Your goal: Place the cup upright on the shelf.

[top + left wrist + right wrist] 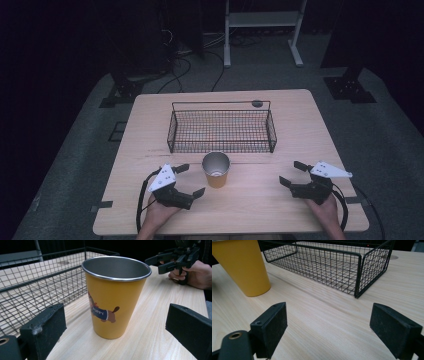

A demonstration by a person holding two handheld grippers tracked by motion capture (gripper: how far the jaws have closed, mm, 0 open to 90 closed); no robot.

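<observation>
A yellow metal cup (216, 171) with a cartoon dog print stands upright on the wooden table (280, 200), just in front of a black wire basket (221, 131). My left gripper (190, 180) is open just left of the cup; in the left gripper view the cup (113, 296) stands ahead, between the spread jaws. Farther right, my right gripper (293, 173) is open over bare table, apart from the cup. The right gripper view has the cup (244, 267) at upper left and the basket (329, 263) ahead, with nothing between the jaws.
The wire basket is empty, with low walls and a raised rail along its far side. A round cable hole (257, 103) sits in the table behind it. A white stand (262, 30) and cables lie on the floor beyond the table.
</observation>
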